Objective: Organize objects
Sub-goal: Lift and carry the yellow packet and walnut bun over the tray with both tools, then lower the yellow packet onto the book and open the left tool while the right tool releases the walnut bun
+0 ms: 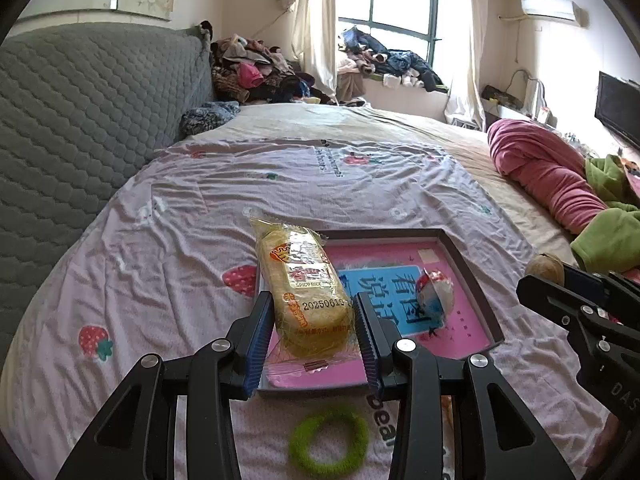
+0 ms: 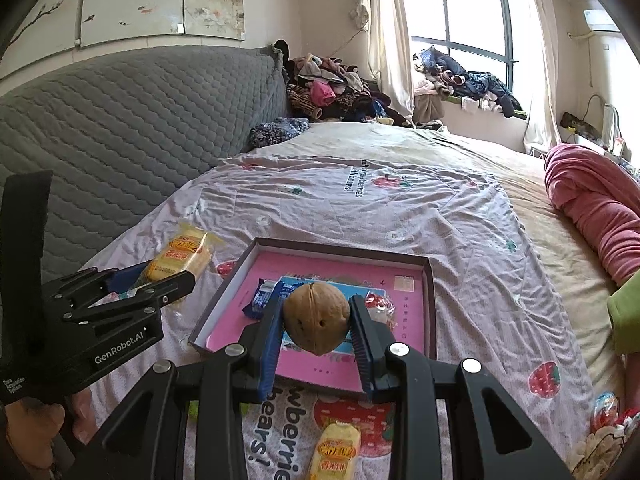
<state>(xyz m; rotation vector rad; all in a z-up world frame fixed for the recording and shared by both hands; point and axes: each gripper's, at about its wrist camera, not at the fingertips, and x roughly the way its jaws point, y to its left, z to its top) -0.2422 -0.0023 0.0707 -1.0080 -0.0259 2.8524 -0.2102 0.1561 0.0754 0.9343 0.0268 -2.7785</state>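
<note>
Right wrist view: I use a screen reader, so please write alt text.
The right gripper holds a walnut above a shallow pink-lined box on a strawberry-print bedsheet. At left, the left gripper holds a yellow snack packet.

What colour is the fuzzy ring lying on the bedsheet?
Lime green fuzzy ring, lying near the shallow tray; the left wrist view shows it best.

- Daylight came through the window [image 1: 400, 4], blowing out its panes.
- The bed [image 1: 168, 248] was evenly, softly lit, with faint shadows.
- Fisheye distortion bent the edges; dark vignetting filled the corners.
</note>
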